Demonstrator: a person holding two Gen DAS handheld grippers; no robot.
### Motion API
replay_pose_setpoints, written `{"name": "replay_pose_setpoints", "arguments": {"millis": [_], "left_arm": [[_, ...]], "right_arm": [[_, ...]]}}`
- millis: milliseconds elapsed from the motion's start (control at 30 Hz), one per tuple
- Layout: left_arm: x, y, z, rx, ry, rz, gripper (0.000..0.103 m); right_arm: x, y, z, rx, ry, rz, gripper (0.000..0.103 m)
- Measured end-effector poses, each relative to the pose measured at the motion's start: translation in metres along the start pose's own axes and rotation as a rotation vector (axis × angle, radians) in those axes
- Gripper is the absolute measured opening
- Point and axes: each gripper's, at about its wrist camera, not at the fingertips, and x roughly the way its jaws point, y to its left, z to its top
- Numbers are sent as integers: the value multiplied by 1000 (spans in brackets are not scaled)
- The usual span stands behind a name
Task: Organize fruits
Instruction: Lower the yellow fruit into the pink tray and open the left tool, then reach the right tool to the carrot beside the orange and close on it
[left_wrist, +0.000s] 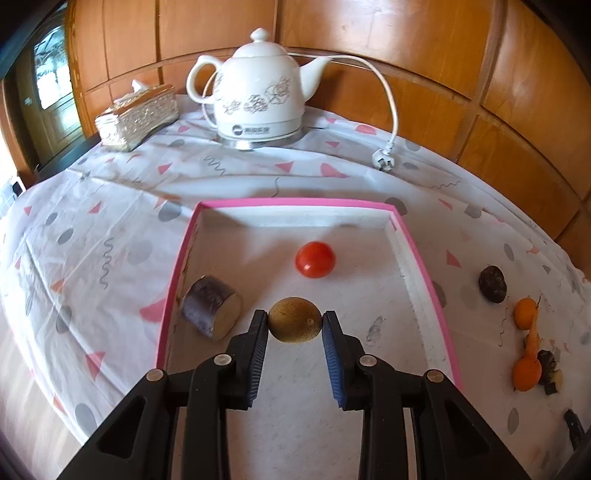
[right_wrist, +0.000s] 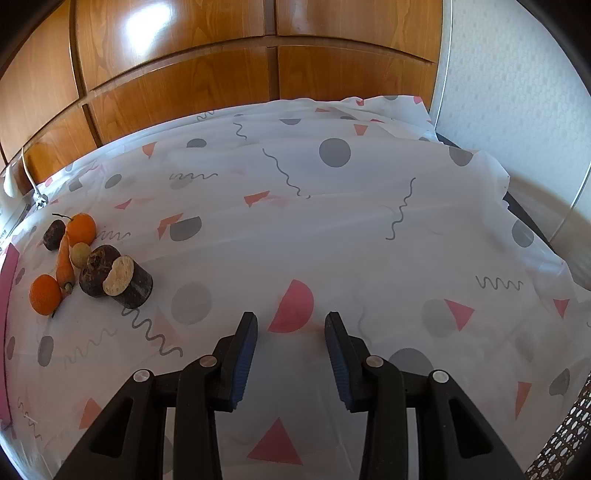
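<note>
Clamped between the blue pads of the left gripper (left_wrist: 294, 320) is a brown kiwi (left_wrist: 294, 320), one pad pressing on each side of it, held over the near part of a white tray with a pink rim (left_wrist: 295, 202). Whether the kiwi touches the tray floor or hangs just above it cannot be told. Just left of the kiwi, against the tray's left wall, lies a short cut piece of dark purple sugarcane (left_wrist: 210, 307) with its pale cut face turned toward the camera. Farther in, near the middle of the tray, sits a red tomato (left_wrist: 315, 259), apart from both.

To the right of the tray, on the patterned tablecloth (left_wrist: 110, 206), a loose group of produce lies: a dark round fruit (left_wrist: 492, 283), two oranges (left_wrist: 526, 313) and a carrot (left_wrist: 532, 338) between them. At the far edge of the table stand a white electric kettle (left_wrist: 258, 99), its plug (left_wrist: 384, 161) lying loose on the cloth, and a tissue box (left_wrist: 136, 117) to its left.

The right gripper (right_wrist: 291, 325) has its jaws apart with nothing between them, over a bare stretch of cloth. Well off to its left is the same group: two oranges (right_wrist: 80, 229), a carrot (right_wrist: 63, 263), a small pale round fruit (right_wrist: 80, 254), and sugarcane chunks (right_wrist: 127, 284) touching one another.
</note>
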Motion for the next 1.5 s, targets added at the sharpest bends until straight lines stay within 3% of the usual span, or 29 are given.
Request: {"name": "replay_pose_setpoints", "arguments": {"millis": [333,733,1200,1500], "left_arm": [[-23,13,-9,-45,-32,-6,54],[-60,17,-43,-36,-36,-65,60],[-84,29,-61,-63,-90,-29,73],[-90,41,-65,-105,-104,-10,74]], "right_arm": [[-2,-1,0,-1,0,-1,38],[-6,6,-6,-19,-2,12,38],[-16,43,-3,-103,-14,88,38],[-28,86,4,-204,-44,168,38]]}}
